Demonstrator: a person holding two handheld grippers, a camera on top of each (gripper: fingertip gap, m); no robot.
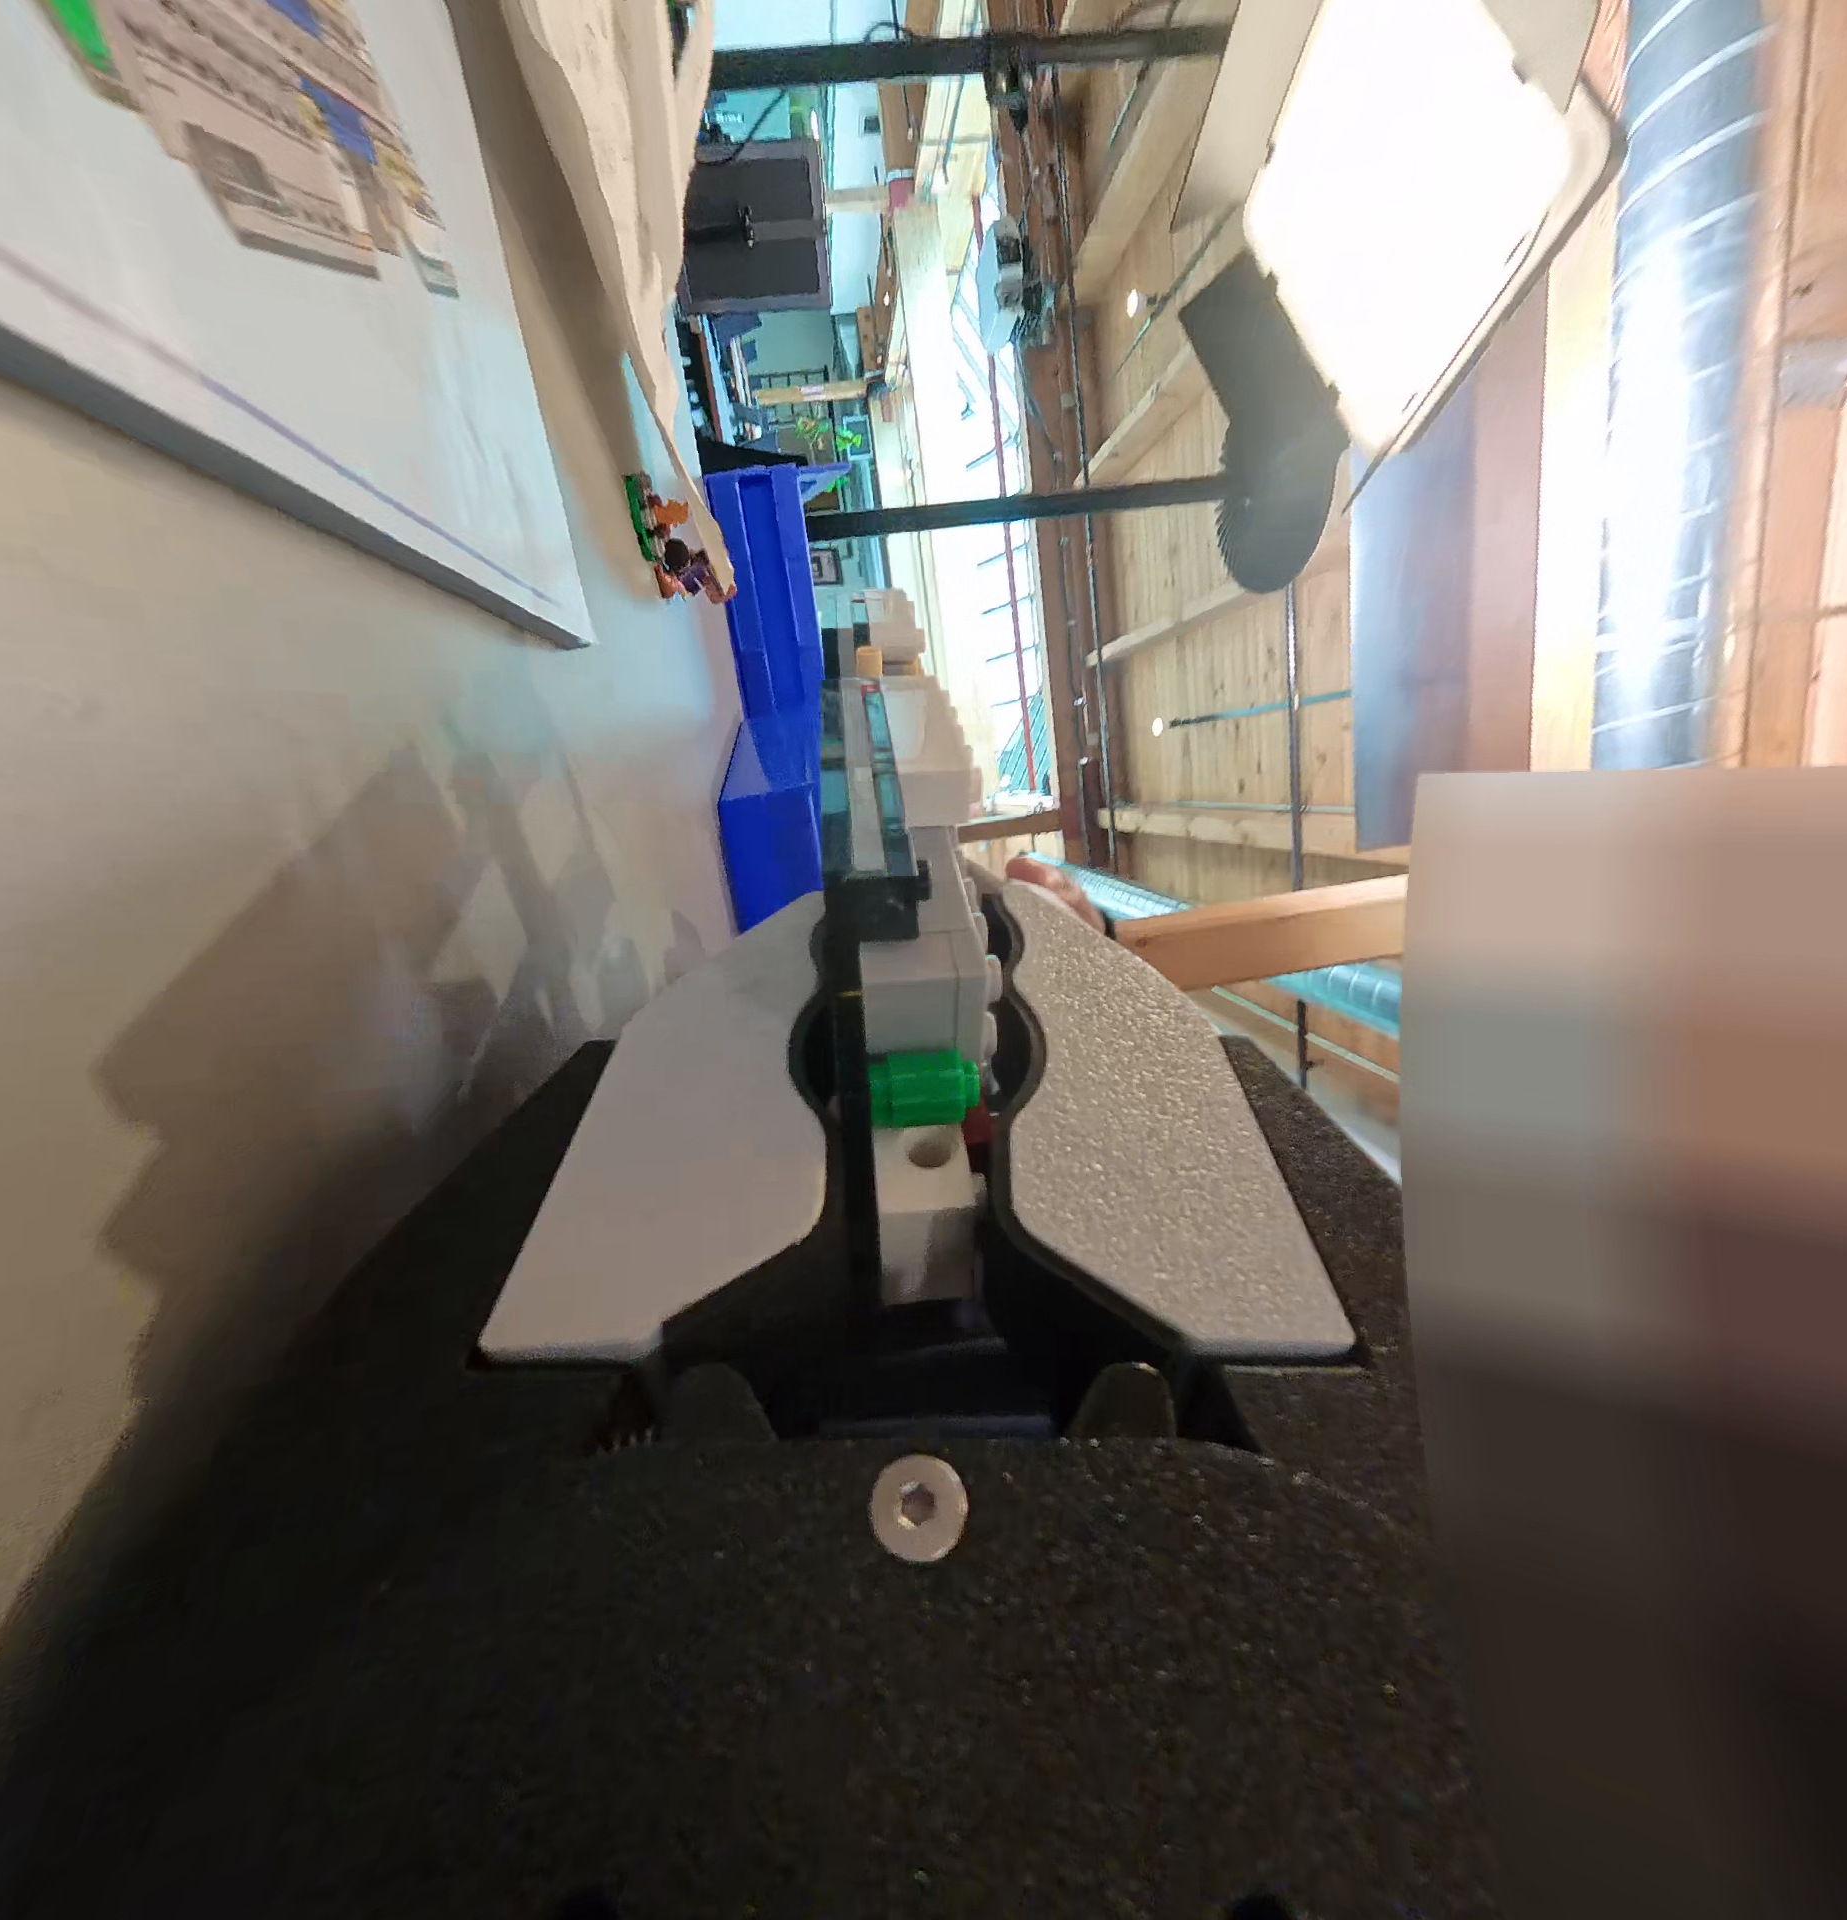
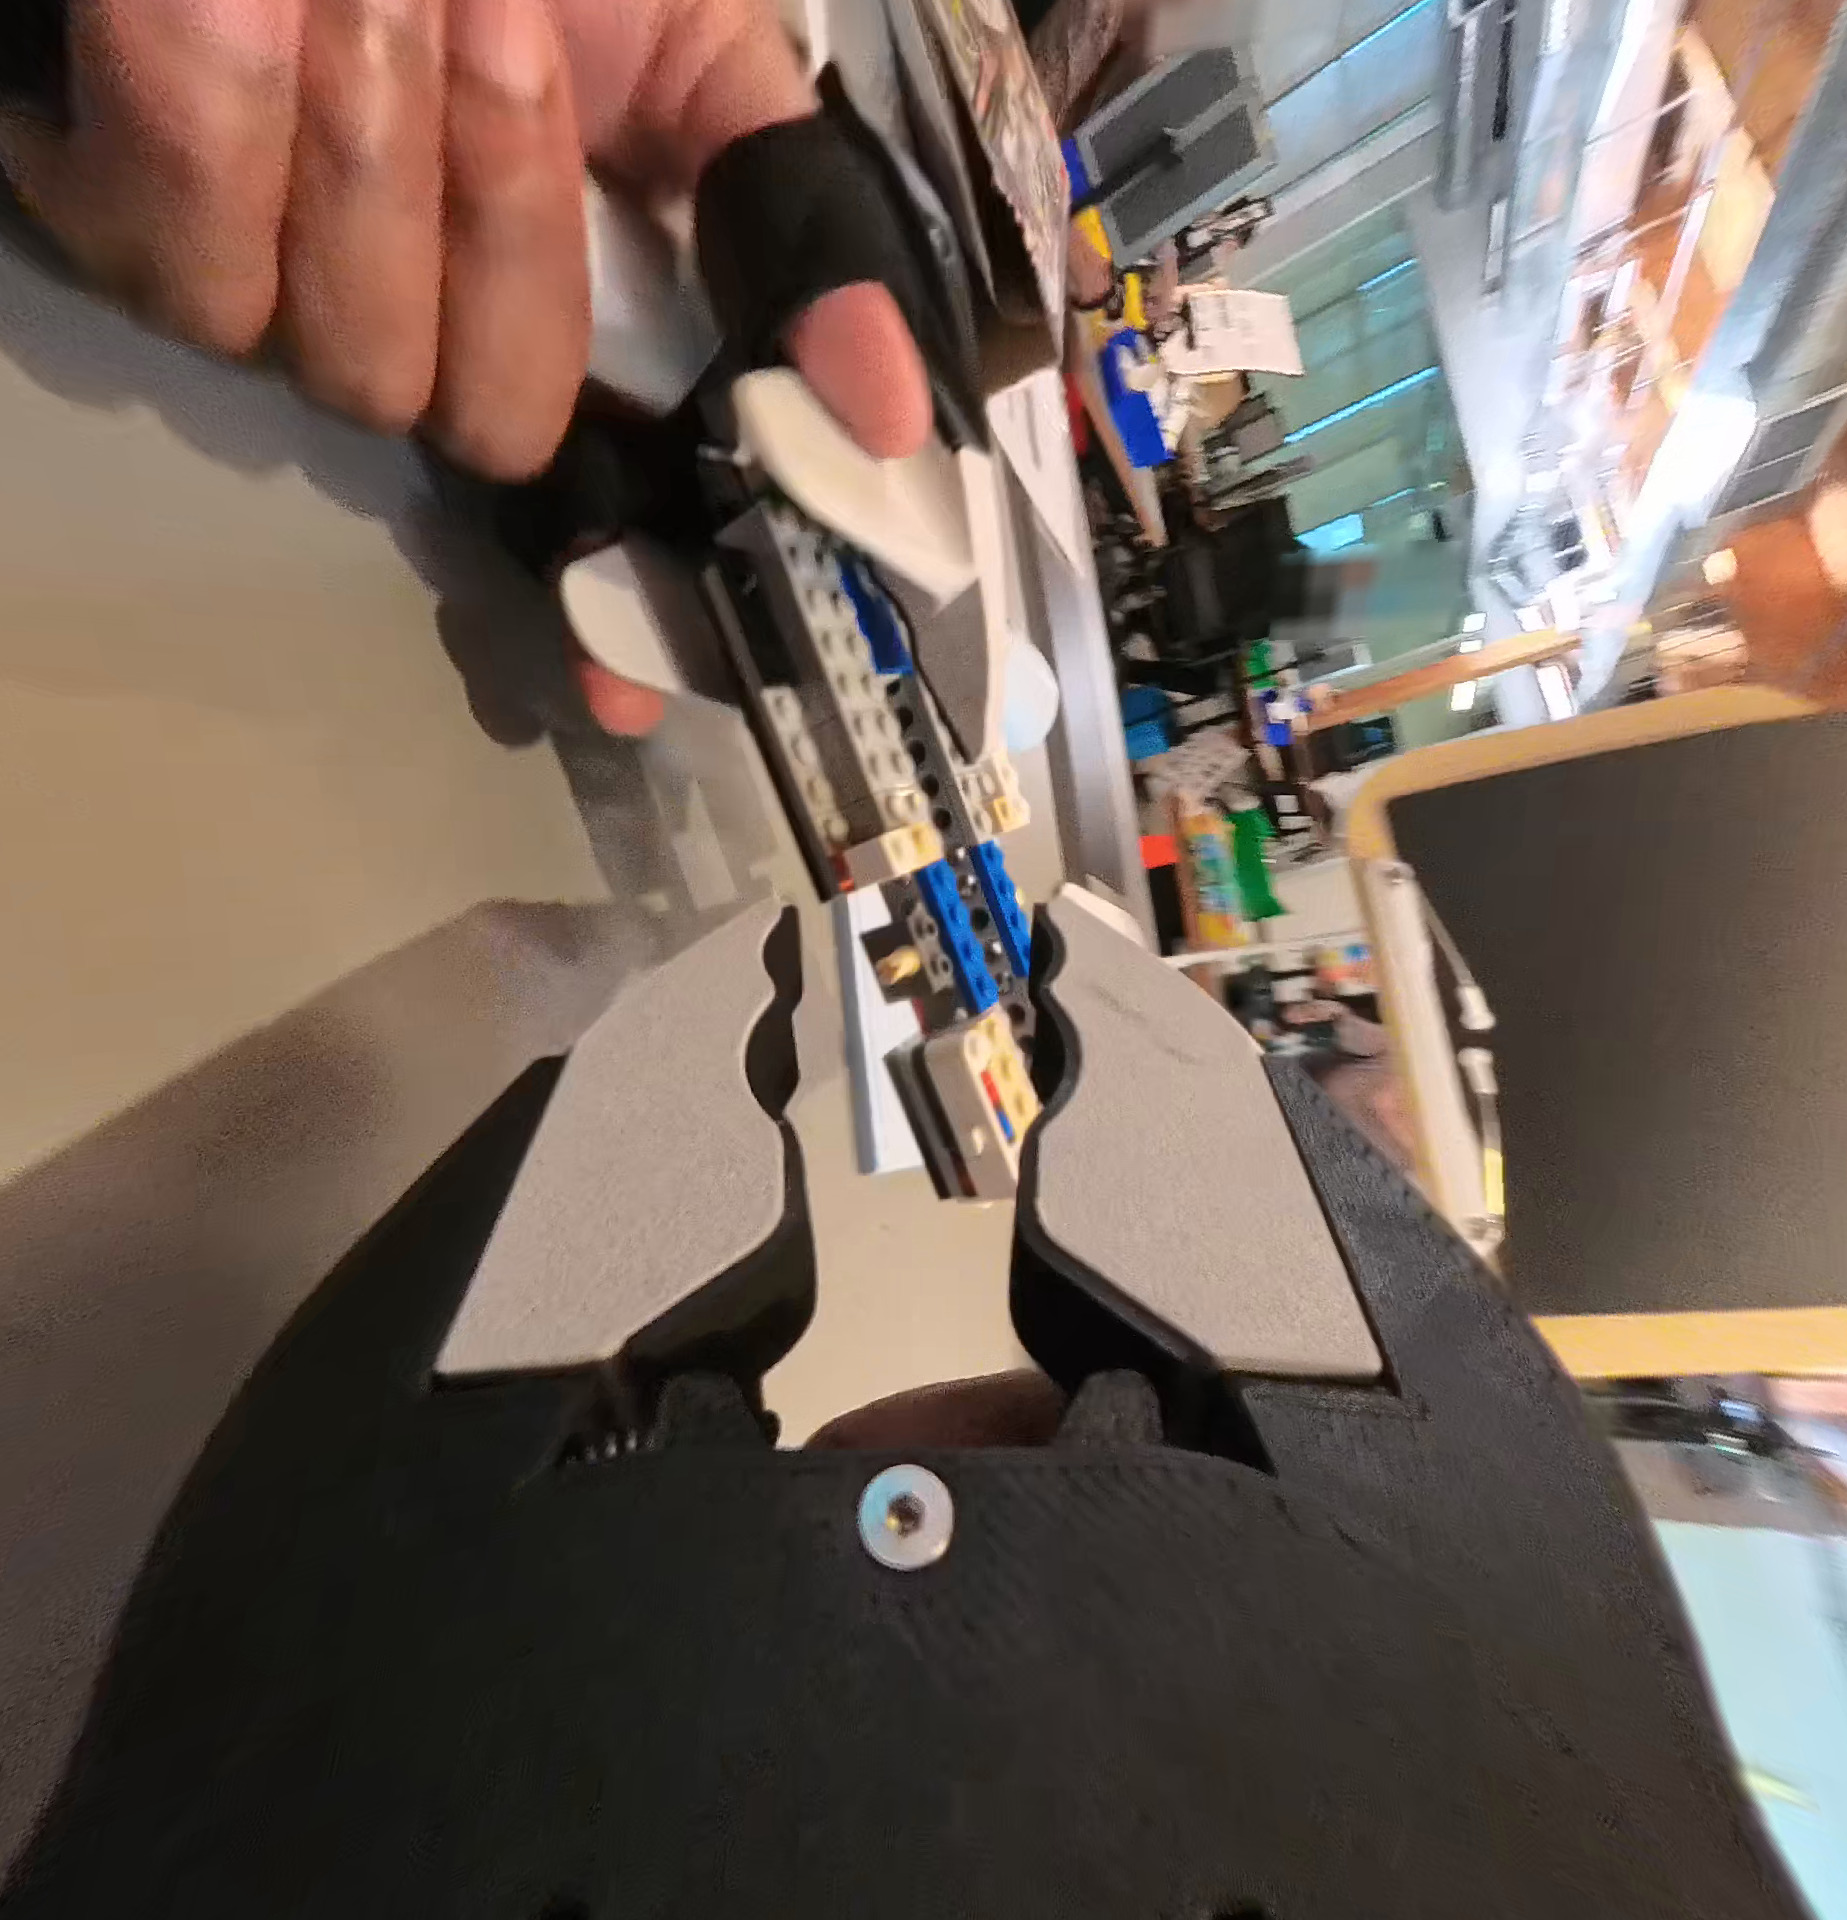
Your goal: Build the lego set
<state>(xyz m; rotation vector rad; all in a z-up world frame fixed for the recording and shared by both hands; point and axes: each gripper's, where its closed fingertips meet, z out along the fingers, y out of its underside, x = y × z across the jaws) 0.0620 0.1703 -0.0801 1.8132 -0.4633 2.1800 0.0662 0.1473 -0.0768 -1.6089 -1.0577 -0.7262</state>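
Observation:
My left gripper (image 1: 914, 914) is shut on a long brick model (image 1: 914, 997) of grey, white, black and green bricks, which juts forward between its pads. In the right wrist view the same model (image 2: 867, 717) hangs slantwise, with blue and grey bricks on it. The left gripper (image 2: 753, 561) clamps its far end, held by a gloved hand (image 2: 379, 208). My right gripper (image 2: 919, 914) is open around the model's near end. The left pad (image 2: 680, 1091) stands clear of it. The bricks lie close against the right pad (image 2: 1137, 1101).
A blue bin (image 1: 768, 727) and a whiteboard (image 1: 275, 364) lie beyond the model on a pale surface (image 1: 223, 935). A lamp (image 1: 1418, 208) glows overhead. A black panel with a wooden edge (image 2: 1625, 987) stands at the right. Cluttered shelves (image 2: 1210, 675) are behind. Left and right tips are no more than a few centimetres apart.

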